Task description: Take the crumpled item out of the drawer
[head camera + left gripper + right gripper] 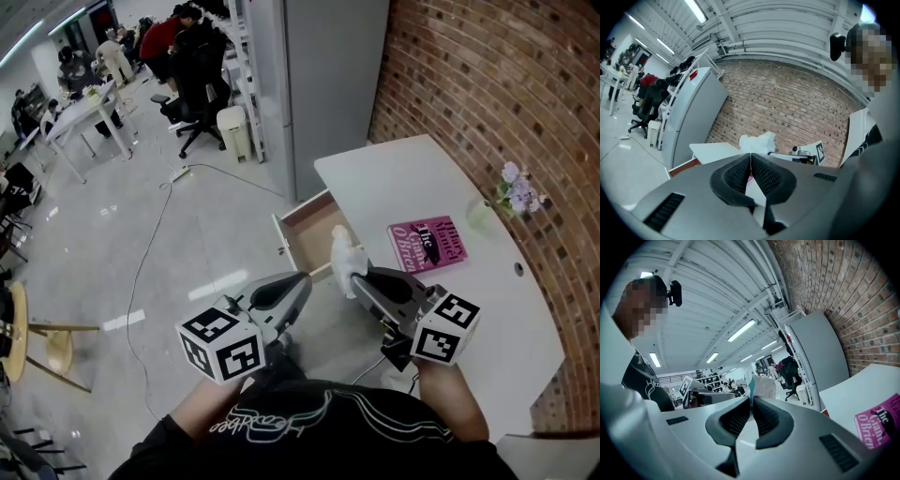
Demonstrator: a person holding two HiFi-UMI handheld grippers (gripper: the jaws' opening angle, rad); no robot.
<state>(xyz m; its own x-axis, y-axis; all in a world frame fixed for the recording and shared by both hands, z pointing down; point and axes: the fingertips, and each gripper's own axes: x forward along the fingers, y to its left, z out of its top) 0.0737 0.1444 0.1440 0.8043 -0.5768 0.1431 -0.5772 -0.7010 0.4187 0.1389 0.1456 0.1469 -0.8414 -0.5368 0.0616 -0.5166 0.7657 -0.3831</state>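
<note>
The crumpled white item [344, 253] is held up above the front edge of the open wooden drawer [302, 228], outside it. My right gripper [353, 277] is shut on the item's lower end; in the right gripper view the crumpled item [762, 386] sticks out past the pinched tips of the right gripper [751, 399]. My left gripper [306, 278] hovers just left of it, over the floor in front of the drawer. In its own view the left gripper [750, 155] is shut with nothing between the pads, and the crumpled item [757, 141] shows beyond the tips.
The drawer belongs to a white desk [412, 178] set against a brick wall [497, 84]. A pink book [427, 244] lies on the desk, with a small vase of flowers [511, 192] farther right. A grey cabinet [323, 75] stands behind the drawer. Cables [155, 244] run across the floor.
</note>
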